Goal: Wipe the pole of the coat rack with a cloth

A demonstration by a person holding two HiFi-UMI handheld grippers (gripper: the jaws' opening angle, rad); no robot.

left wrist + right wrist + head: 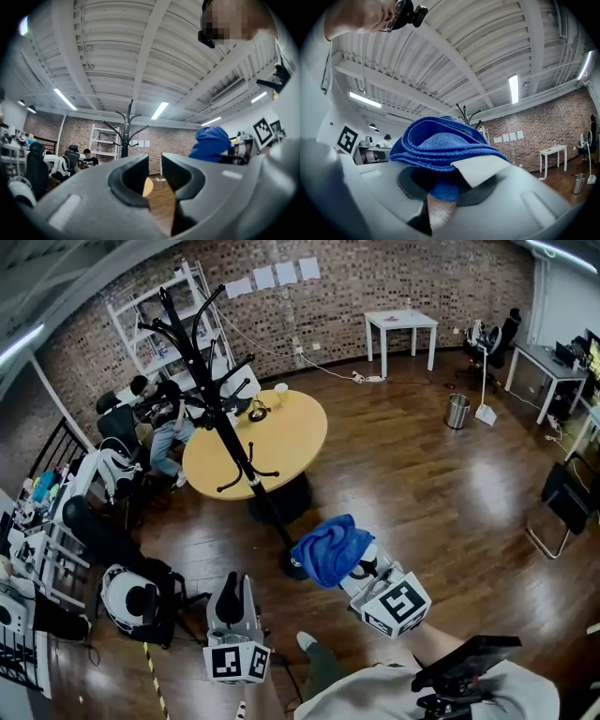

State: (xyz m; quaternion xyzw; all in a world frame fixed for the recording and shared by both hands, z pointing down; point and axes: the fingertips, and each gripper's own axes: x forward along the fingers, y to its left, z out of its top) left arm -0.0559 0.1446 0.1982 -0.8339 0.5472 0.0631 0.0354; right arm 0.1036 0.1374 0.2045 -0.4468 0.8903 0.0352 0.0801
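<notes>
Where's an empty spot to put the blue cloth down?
For the blue cloth: the round yellow table is mostly bare on its right half, away from the cup at its far edge. The wood floor between table and metal bin is open too. The left side, with chairs and shelves, is crowded.

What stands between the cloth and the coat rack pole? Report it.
Nothing visible does. The cloth, held by the right hand-held gripper, sits close beside the lower end of the pole; the table lies beyond.

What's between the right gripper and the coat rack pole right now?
Only the blue cloth, clamped in the right gripper. The head view shows it bunched beside the lower pole; whether they touch cannot be told.
</notes>
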